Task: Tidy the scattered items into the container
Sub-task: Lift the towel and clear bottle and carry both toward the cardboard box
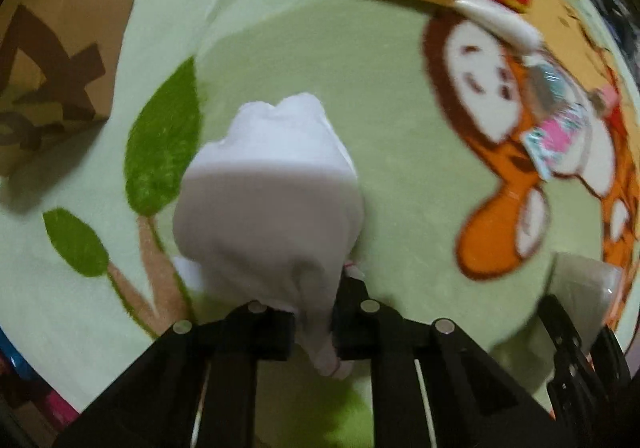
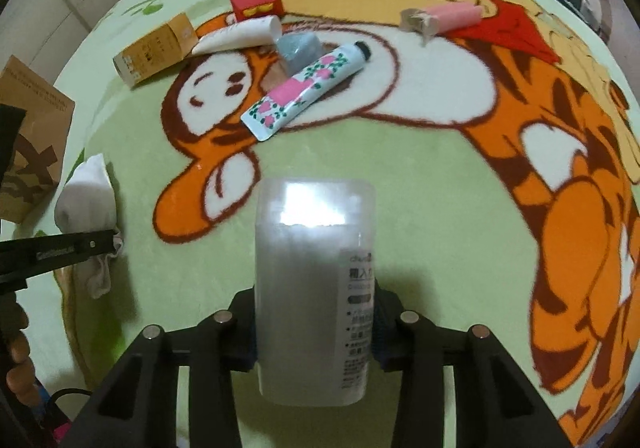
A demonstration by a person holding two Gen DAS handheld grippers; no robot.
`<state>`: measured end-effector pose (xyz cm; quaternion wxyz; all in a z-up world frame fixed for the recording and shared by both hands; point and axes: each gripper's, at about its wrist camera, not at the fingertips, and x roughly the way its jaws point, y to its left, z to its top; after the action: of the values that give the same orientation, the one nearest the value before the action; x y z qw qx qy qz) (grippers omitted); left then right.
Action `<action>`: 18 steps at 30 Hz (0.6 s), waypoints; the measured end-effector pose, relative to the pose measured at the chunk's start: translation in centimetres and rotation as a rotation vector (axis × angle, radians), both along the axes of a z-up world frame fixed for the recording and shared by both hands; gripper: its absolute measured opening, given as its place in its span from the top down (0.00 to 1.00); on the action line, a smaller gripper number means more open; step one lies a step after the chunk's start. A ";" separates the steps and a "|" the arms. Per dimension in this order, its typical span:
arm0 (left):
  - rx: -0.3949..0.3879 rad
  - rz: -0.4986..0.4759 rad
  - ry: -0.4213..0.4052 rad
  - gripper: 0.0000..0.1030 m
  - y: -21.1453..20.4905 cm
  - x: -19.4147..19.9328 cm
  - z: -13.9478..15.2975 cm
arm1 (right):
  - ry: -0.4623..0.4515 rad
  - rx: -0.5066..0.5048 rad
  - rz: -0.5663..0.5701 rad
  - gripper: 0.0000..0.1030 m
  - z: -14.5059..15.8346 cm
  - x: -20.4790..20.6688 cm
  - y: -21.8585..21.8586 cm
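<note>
The left gripper [image 1: 314,322] is matte black plastic, with two blocky fingers [image 1: 270,332] on angular, ribbed linkage arms. Round silver pins [image 1: 369,305] cap each pivot, four in a row, and thin pale lines run down the gaps between the arms. The right gripper [image 2: 316,332] has the same build: black fingers [image 2: 240,344], sloped struts and silver pins [image 2: 409,317]. Seen from the right wrist camera, the left gripper's flat black side bar carries small, blurred grey lettering and a tiny screw.
</note>
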<state>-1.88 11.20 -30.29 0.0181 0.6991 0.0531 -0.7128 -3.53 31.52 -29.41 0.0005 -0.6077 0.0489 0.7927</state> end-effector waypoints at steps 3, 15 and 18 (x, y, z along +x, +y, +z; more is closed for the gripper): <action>-0.017 -0.078 0.030 0.88 0.6 0.6 2.6 | 0.006 0.017 -0.026 0.60 1.5 0.7 0.2; -0.148 -0.208 0.246 0.88 -3.0 -6.5 14.0 | 0.172 0.074 -0.036 0.60 13.6 1.0 -3.6; -0.158 -0.208 0.310 0.88 -3.4 -7.4 16.8 | 0.240 0.055 -0.040 0.60 17.4 0.5 -5.0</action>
<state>-9.26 7.83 -13.51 -0.0089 0.5790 -0.0734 -0.8120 -3.08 26.52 -11.98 0.0271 -0.5073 0.0388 0.8605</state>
